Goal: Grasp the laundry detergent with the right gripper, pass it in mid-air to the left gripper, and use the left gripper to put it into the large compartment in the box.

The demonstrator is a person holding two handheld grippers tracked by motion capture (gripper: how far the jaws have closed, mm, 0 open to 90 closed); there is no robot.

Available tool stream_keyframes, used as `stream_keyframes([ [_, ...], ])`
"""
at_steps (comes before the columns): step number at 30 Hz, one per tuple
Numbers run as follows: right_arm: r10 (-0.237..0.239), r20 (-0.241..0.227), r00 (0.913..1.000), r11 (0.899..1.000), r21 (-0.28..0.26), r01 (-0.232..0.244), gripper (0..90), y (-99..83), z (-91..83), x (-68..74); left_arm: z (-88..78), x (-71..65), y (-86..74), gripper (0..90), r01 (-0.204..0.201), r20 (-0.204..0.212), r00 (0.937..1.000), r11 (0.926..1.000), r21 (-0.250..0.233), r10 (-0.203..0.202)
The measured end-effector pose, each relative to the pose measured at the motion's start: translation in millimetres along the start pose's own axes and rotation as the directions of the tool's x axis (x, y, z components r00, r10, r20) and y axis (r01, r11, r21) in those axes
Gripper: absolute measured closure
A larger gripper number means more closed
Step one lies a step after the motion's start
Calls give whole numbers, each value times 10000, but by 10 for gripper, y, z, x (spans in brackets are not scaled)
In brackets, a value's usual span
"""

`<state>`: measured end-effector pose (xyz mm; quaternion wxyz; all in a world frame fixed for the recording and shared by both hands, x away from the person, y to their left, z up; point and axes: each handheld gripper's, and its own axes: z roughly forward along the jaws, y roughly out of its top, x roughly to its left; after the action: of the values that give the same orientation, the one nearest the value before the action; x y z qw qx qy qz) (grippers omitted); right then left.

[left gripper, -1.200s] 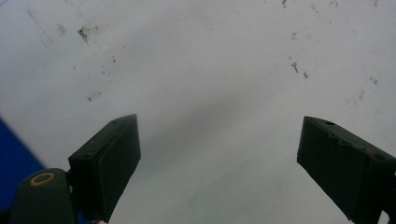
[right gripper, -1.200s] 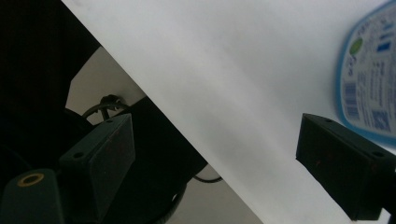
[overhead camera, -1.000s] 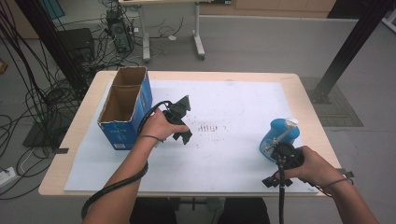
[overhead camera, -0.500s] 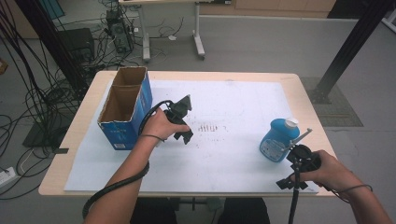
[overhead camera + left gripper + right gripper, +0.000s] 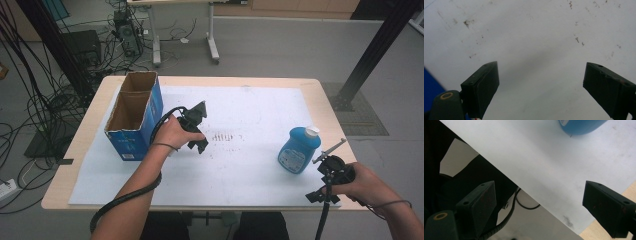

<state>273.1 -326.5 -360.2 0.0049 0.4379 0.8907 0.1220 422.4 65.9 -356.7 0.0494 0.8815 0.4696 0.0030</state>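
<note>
A blue bottle point(image 5: 299, 149) with a white cap rests on the white sheet point(image 5: 250, 170) at the right, free of any grip. My right gripper point(image 5: 322, 172) is open and empty near the table's front right edge, a short way in front of the bottle. In the right gripper view the open gripper point(image 5: 539, 205) hangs over the sheet's front edge, with the bottle point(image 5: 581, 125) at the top. My left gripper point(image 5: 204, 127) is open and empty over the middle of the sheet, beside a blue cardboard box point(image 5: 132, 115). In the left gripper view the gripper point(image 5: 541, 82) faces bare, smudged paper.
The open-topped box stands at the table's left side, and its blue wall point(image 5: 430, 85) edges into the left gripper view. Bare wood point(image 5: 624, 191) borders the sheet. Beyond the table lie cables point(image 5: 30, 110), a desk frame point(image 5: 212, 45) and a black post point(image 5: 375, 50).
My right gripper has drawn back from the bottle toward the table's front right edge, leaving the bottle on the sheet. The left gripper and the box have stayed put.
</note>
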Motion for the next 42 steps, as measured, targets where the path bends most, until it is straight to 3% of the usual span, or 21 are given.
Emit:
stream_keyframes([
  [24, 192, 32, 9998, 9995, -252, -192, 115, -51, 66, -221, 21, -1, -5, 138, 126, -48, 9999, 9998, 129, -125],
  [42, 93, 180, 9998, 9940, -1094, -73, 110, -112, 165, -304, 36, -3, -10, 138, 162, -70, 9998, 9998, 124, -161],
])
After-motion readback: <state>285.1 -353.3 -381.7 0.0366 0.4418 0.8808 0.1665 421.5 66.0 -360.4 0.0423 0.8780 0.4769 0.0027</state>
